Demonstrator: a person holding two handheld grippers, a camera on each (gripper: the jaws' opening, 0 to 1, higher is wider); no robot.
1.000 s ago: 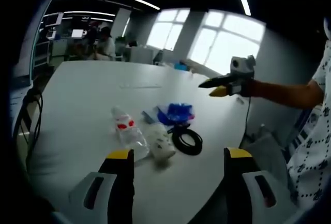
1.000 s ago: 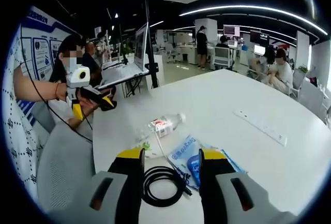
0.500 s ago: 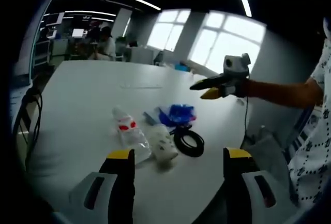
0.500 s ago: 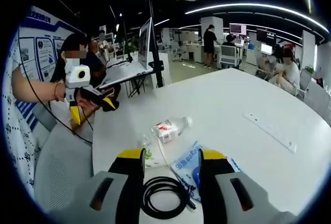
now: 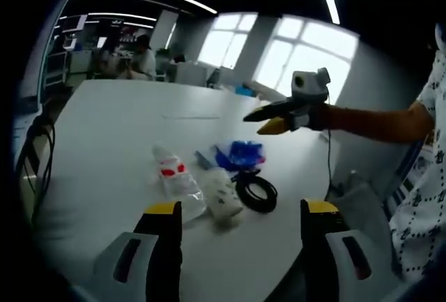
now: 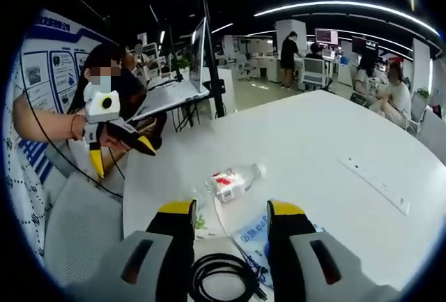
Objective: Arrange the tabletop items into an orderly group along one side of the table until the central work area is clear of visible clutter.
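The right gripper hangs over the near edge of the table with its jaws spread and nothing between them. Seen from the left gripper view, it floats above the clutter with its tips apart, clear of every item. The left gripper is likewise wide open and empty, held back from the pile and pointing at it across bare tabletop.

The risk I see lies in the cable coiled directly below the right jaws. It sits touching the blue packet, and a thin cord seems to run on towards the white pouch (I cannot tell whether they are joined). Pinching one strand could unroll the coil or drag its neighbours along, spreading the clutter rather than tidying it. The clear bottle lies on its side just beyond, touching the pouch; a nudge could send it rolling. All four things sit bunched near the table's edge closest to the person, so a careless sweep might push something off.

The right forearm reaches in level over the table, hand wrapped round the gripper's handle; the left hand holds its gripper off the table's side, tips angled downward.
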